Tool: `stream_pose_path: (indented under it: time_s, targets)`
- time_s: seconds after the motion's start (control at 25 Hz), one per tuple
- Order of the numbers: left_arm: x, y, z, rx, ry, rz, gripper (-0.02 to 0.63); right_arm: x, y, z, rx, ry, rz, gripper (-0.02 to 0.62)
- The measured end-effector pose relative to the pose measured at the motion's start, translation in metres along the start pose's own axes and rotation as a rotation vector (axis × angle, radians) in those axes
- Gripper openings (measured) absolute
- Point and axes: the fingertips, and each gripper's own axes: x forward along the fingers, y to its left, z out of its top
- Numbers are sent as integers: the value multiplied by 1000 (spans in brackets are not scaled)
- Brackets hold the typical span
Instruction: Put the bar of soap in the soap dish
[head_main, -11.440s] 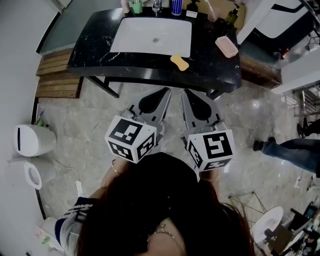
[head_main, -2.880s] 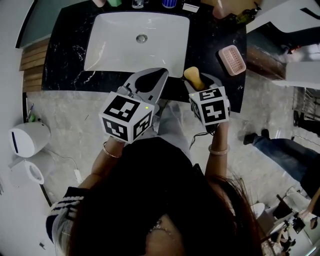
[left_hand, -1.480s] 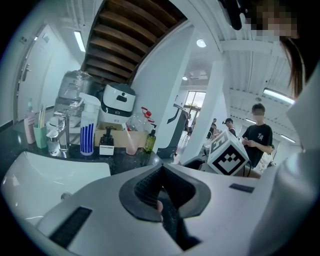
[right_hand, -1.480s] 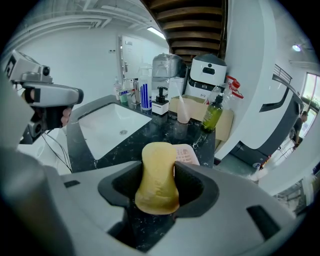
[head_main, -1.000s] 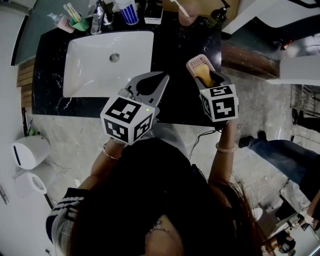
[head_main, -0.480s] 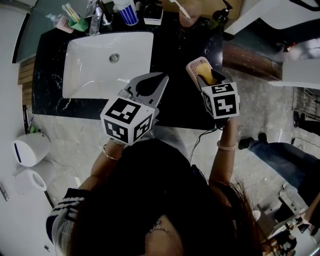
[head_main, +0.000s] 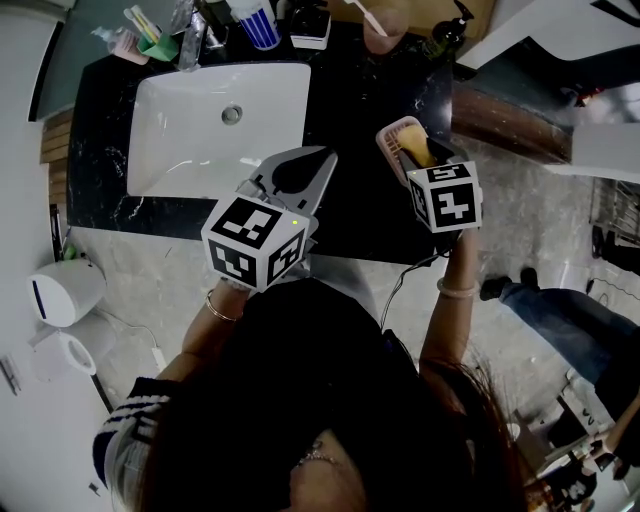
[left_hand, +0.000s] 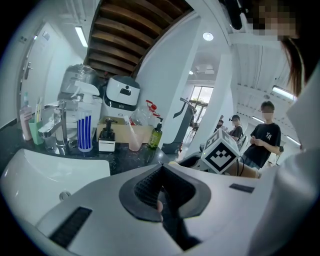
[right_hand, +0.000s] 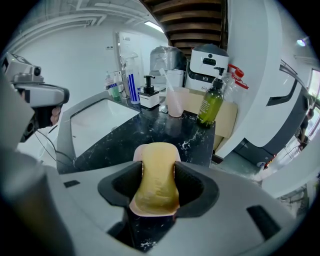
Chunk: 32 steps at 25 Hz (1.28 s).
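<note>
Right gripper clamps the soap directly over the pink soap dish at the counter's right edge. The soap was carried there from the counter front. Contact unclear; release likely next. Left gripper closed, empty, near sink.

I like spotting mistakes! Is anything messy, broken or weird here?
Nothing stands out. The right tool grips the yellow soap over the pink soap dish, which lies flat on the black counter. The green bottle and pink cup behind stand upright, and no spill shows.
</note>
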Motion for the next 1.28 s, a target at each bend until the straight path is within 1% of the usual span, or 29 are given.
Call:
stream_pose_path:
  time_s: [0.76,1.28]
  targets:
    - [9,10,-6,-18,33,13,2,20,-1,-7,7,42,35,206]
    - [12,13,-7,-20,50,-1,2,21,2,-5,1,53,70,206]
